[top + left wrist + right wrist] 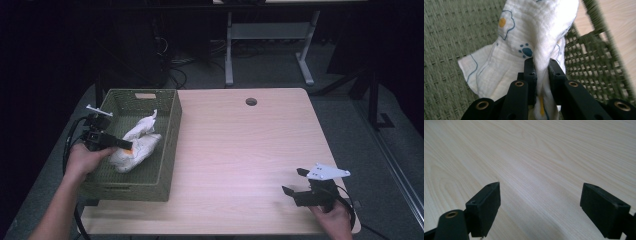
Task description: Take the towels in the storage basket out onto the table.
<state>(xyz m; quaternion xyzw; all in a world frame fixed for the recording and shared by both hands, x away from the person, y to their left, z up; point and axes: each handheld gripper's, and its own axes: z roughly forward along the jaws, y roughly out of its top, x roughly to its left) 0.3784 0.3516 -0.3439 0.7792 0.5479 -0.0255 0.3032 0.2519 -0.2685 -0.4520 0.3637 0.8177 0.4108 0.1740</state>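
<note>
A person's left gripper [126, 145] is pinching a fold of white printed cloth [136, 146] inside the green woven basket [172, 135], which is sitting at the left edge of the tabletop [240, 150]. In the left gripper view the jaws are closing tight on the cloth [534, 37], its blue paw print and yellow dot showing above them. The cloth is lying bunched on the basket floor, not yet raised over the rim. The right gripper [295, 182] is waiting near the front right corner of the tabletop, its jaws spread wide and holding nothing. By the look of it the grasp is made; lifting the cloth out and setting it on the bare wood is what is left.
</note>
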